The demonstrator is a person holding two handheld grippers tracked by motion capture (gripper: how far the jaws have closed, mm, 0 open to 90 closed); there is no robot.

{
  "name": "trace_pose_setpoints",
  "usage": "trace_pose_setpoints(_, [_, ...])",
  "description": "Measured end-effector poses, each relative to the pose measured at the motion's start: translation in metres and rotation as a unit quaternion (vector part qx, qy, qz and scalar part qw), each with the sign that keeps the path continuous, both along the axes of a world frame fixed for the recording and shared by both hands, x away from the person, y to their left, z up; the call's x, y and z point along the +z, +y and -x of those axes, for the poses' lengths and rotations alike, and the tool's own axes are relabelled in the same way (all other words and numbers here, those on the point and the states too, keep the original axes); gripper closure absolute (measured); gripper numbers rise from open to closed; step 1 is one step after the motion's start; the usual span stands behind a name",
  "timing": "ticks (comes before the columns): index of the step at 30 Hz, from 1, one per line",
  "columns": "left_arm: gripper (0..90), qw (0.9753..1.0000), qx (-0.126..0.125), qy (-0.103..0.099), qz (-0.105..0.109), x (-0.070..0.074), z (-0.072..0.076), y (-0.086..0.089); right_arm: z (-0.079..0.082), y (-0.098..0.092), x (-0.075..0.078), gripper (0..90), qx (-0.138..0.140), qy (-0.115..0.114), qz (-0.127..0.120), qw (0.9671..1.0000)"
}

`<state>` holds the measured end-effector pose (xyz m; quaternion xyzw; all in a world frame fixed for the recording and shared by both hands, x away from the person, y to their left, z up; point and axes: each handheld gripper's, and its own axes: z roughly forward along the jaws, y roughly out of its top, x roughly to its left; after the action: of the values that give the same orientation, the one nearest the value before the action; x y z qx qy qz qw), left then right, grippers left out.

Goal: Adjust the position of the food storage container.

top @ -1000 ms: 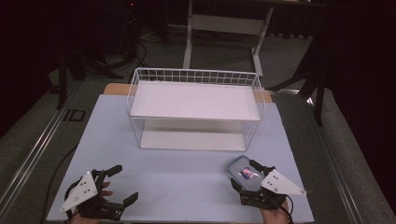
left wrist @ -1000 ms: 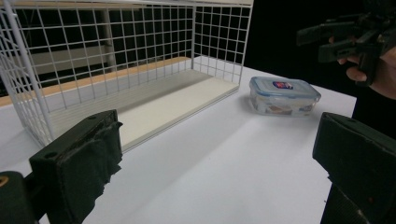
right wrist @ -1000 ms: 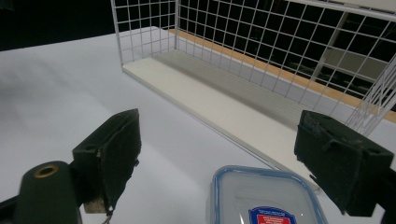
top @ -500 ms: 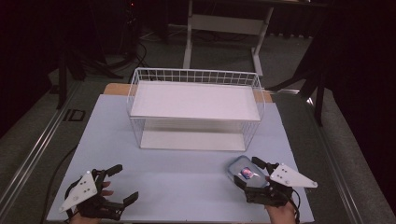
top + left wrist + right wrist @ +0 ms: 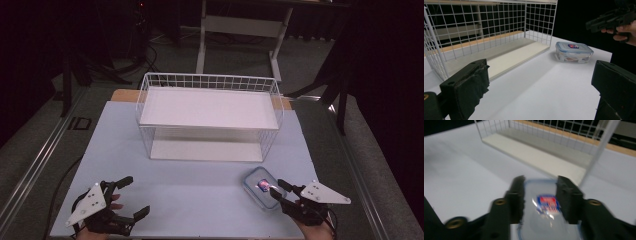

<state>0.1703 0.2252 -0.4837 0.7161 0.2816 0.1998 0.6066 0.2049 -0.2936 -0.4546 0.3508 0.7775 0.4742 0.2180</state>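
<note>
Right hand-held gripper (image 5: 278,191): I see it at the near right corner of the desk, jaws parted and pointing at the food container; no grip on anything.
Food container (image 5: 261,186): a clear lidded plastic box with a blue seal and a red-and-blue label on top; it sits flat on the desk just ahead of my right hand-held gripper's jaw tips.
Right gripper view: the container (image 5: 547,212) lies between and below the two jaws; the picture is blurred, so I cannot tell whether the pads touch its sides.
Left hand-held gripper (image 5: 134,196): near left corner of the desk, jaws spread wide, holding nothing, well apart from the container.
Left gripper view: from here the container (image 5: 574,51) stands ahead and to the right of my jaws, with the other hand-held gripper (image 5: 610,18) above and beyond it.
Wire basket (image 5: 209,82): a white two-level wire rack with white shelf boards, standing beyond both hand-held grippers toward the far side of the desk; the container is just in front of its near right corner, not touching it.
Desk (image 5: 190,185): pale blue-white top, bare between my two hand-held grippers.
</note>
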Motion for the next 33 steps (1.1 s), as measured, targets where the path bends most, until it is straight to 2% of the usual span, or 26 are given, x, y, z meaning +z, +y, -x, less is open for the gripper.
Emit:
trace_pose_setpoints(6, [2.3, 1.0, -0.002, 0.001, -0.003, -0.001, -0.002, -0.002, 0.012, -0.017, -0.014, 88.0, 0.004, 0.021, 0.031, 0.9993])
trace_pose_setpoints(7, [2.3, 1.0, -0.003, 0.001, -0.004, -0.001, -0.002, -0.003, 0.013, -0.02, -0.017, 89.7, 0.006, 0.026, 0.032, 0.9991])
trace_pose_setpoints(11, [2.3, 0.9999, -0.007, 0.0, -0.008, -0.001, -0.003, -0.006, 0.014, -0.029, -0.032, 90.0, 0.006, 0.05, 0.049, 0.9976])
trace_pose_setpoints(13, [2.3, 0.9999, -0.008, -0.001, -0.009, -0.001, -0.003, -0.006, 0.014, -0.035, -0.038, 90.0, 0.001, 0.061, 0.049, 0.997])
trace_pose_setpoints(17, [2.3, 0.9999, -0.01, 0.0, -0.011, -0.001, -0.004, -0.008, 0.014, -0.043, -0.049, 90.0, -0.018, 0.072, 0.06, 0.9954])
trace_pose_setpoints(19, [2.3, 0.9999, -0.01, -0.002, -0.011, -0.001, -0.005, -0.008, 0.012, -0.047, -0.053, 90.0, -0.023, 0.081, 0.052, 0.9951])
trace_pose_setpoints(21, [2.3, 0.9999, -0.011, -0.003, -0.012, -0.001, -0.004, -0.008, 0.009, -0.048, -0.058, 90.0, -0.028, 0.087, 0.058, 0.9941])
trace_pose_setpoints(28, [2.3, 0.9999, -0.007, -0.004, -0.011, 0.0, -0.003, -0.007, -0.003, -0.049, -0.063, 90.0, -0.047, 0.098, 0.054, 0.9926])
trace_pose_setpoints(33, [2.3, 0.9999, -0.007, -0.005, -0.014, 0.0, -0.003, -0.007, -0.009, -0.047, -0.062, 90.0, -0.052, 0.094, 0.066, 0.9921])
